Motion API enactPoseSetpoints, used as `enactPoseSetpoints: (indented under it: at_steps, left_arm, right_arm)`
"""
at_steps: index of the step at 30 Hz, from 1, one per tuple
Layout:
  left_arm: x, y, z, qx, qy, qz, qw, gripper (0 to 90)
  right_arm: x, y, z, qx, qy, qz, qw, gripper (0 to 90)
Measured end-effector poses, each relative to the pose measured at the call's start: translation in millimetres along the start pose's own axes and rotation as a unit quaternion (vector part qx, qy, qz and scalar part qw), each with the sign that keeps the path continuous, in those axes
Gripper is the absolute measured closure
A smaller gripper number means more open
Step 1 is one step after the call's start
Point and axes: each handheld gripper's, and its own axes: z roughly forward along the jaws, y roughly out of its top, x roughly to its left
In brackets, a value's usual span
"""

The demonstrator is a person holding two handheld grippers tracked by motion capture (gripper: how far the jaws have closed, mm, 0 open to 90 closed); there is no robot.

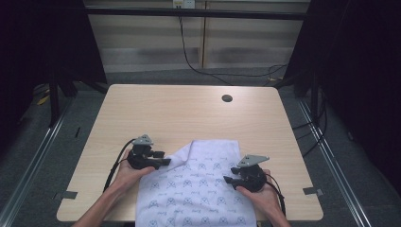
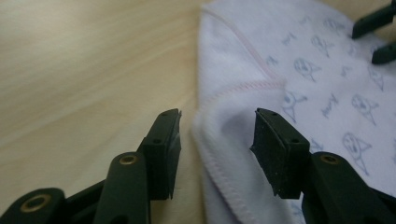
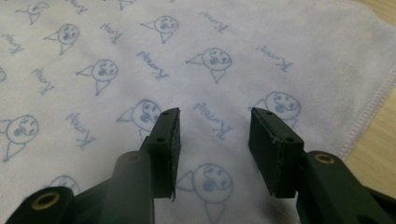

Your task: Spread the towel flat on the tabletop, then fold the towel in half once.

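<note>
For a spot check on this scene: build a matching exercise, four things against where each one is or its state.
Things:
1. left hand-held gripper
2. right hand-held gripper
3. cloth
4. round hole

Places or states:
a. far part of table
b. open, above cloth's printed middle
c. hangs over near table edge
d. open, at cloth's folded corner

Pairs: 1-d, 2-b, 3-c, 4-a

Left gripper (image 2: 217, 140): jaws apart, rising from the bottom of the frame. Between them lies the folded, stitched edge of a white cloth (image 2: 299, 84); neither pad touches it as far as can be told. Cloth carries pale blue printed figures and script and a pink-stitched hem; it covers the right half of the frame, one corner folded over near centre. Light wood table (image 2: 88, 70) fills the left half. Tips of the other gripper (image 2: 379, 35) enter at the upper right, over the cloth.
</note>
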Motion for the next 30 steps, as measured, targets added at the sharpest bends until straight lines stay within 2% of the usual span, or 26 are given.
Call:
enactPoseSetpoints:
  at_steps: [1,2,3,5,6,7,10,11,12,13,14,15,17,18,19,20,22,23,25,27,29,30]
  left_arm:
    - [-2.2,0.7,-1.1,-0.005,0.004,0.011,0.9999,70.5]
    - [-1.8,2.0,-4.0,-0.014,0.002,0.006,0.9999,76.5]
    - [-0.2,3.3,-8.9,-0.031,0.010,0.000,0.9995,79.9]
    - [8.7,5.2,-21.1,-0.064,0.012,-0.027,0.9975,80.6]
    - [13.9,5.4,-26.6,-0.071,0.020,-0.034,0.9967,80.6]
    - [20.1,5.6,-31.8,-0.072,0.038,-0.038,0.9959,80.9]
    - [42.1,3.7,-47.6,-0.094,0.072,-0.074,0.9901,78.6]
    - [53.2,-0.8,-54.2,-0.105,0.073,-0.098,0.9869,76.8]
    - [53.2,-0.8,-54.2,-0.105,0.073,-0.098,0.9869,72.7]
    - [57.5,-5.4,-54.2,-0.095,0.076,-0.102,0.9873,69.8]
    - [57.5,-5.4,-54.2,-0.095,0.076,-0.102,0.9873,69.1]
    - [58.5,-7.2,-52.9,-0.087,0.069,-0.098,0.9890,69.1]
    - [57.4,-9.0,-47.3,-0.079,0.075,-0.095,0.9895,62.5]
    - [57.0,-8.0,-39.2,-0.074,0.076,-0.093,0.9901,60.7]
    - [57.0,-8.0,-39.2,-0.074,0.076,-0.093,0.9901,58.0]
    - [58.2,-7.2,-32.3,-0.065,0.072,-0.092,0.9910,58.0]
    - [59.1,-7.8,-26.1,-0.058,0.083,-0.090,0.9908,55.1]
    - [60.8,-8.9,-22.6,-0.053,0.075,-0.095,0.9912,53.9]
    - [61.3,-9.7,-20.6,-0.053,0.081,-0.095,0.9907,52.6]
    - [61.4,-9.7,-20.5,-0.046,0.084,-0.083,0.9919,52.8]
    - [60.0,-9.7,-19.0,-0.048,0.084,-0.081,0.9920,52.9]
    - [59.3,-9.5,-19.1,-0.042,0.094,-0.070,0.9923,54.7]
  right_arm:
    - [-0.5,-0.4,0.5,-0.004,0.002,-0.001,1.0000,54.1]
    - [-0.7,-0.3,0.3,-0.003,0.002,-0.001,1.0000,54.0]
    - [-0.6,-0.2,0.4,-0.003,0.002,-0.001,1.0000,54.0]
    - [-0.8,-0.3,0.2,-0.002,0.001,-0.002,1.0000,53.9]
    - [-0.8,-0.3,0.2,-0.002,0.001,-0.002,1.0000,53.9]
    - [-0.8,-0.1,0.1,-0.001,0.000,-0.001,1.0000,53.9]
    - [-0.4,-0.7,-0.8,0.002,-0.002,0.000,1.0000,53.7]
    - [-0.7,-1.0,-0.9,0.000,0.001,-0.001,1.0000,53.7]
    - [-0.7,-1.0,-0.9,0.000,0.001,-0.001,1.0000,53.7]
    - [0.3,-1.5,-2.8,0.005,0.004,0.009,0.9999,53.1]
    - [0.3,-1.5,-2.8,0.005,0.004,0.009,0.9999,53.1]
    - [0.8,-1.3,-4.1,0.011,0.004,0.007,0.9999,52.3]
    - [-1.5,-0.3,-7.6,0.003,0.000,0.006,1.0000,51.1]
    - [-11.0,4.4,-11.6,-0.024,-0.008,0.017,0.9995,50.6]
    - [-11.0,4.4,-11.6,-0.024,-0.008,0.017,0.9995,50.6]
    - [-17.2,8.2,-12.4,-0.032,-0.013,0.022,0.9992,50.2]
    - [-32.3,18.2,-10.3,-0.035,-0.025,0.034,0.9985,50.0]
    - [-38.0,21.3,-8.2,-0.036,-0.031,0.037,0.9982,49.5]
    - [-53.5,30.1,2.1,-0.036,-0.040,0.041,0.9977,48.2]
    - [-66.2,37.1,14.2,-0.030,-0.045,0.045,0.9975,47.3]
    - [-77.5,41.8,25.8,-0.024,-0.049,0.055,0.9970,46.0]
    - [-81.3,43.3,30.5,-0.026,-0.056,0.060,0.9963,46.0]
